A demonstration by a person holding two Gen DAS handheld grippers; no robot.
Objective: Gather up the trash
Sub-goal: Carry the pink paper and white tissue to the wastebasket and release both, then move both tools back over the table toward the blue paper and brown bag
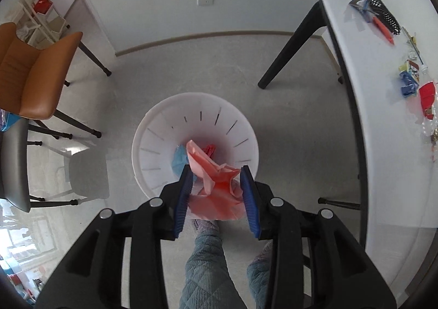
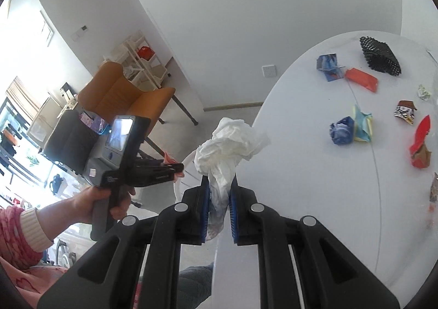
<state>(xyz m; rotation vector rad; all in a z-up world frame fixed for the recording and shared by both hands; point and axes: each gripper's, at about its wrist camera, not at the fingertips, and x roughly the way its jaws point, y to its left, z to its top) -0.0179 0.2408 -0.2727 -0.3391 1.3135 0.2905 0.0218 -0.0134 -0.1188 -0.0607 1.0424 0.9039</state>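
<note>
My left gripper (image 1: pixel 216 172) hangs above the white slotted trash bin (image 1: pixel 153 128) on the floor, its jaws spread wide with a crumpled pink paper (image 1: pixel 216 185) between them; blue and red scraps (image 1: pixel 179 157) lie in the bin. I cannot tell if the pads still press the paper. My right gripper (image 2: pixel 219 181) is shut on a crumpled white tissue (image 2: pixel 227 144) and holds it over the left edge of the white table (image 2: pixel 301 172). The left gripper also shows in the right wrist view (image 2: pixel 179 169), with pink paper at its tips.
Several scraps lie on the table: a blue wad (image 2: pixel 341 131), a red wrapper (image 2: pixel 361 79), a black mesh piece (image 2: pixel 380 55), a red carton (image 2: pixel 420 144). An orange chair (image 1: pixel 38 73) and a grey chair (image 1: pixel 13 166) stand left of the bin. A black table leg (image 1: pixel 290 48) slants behind it.
</note>
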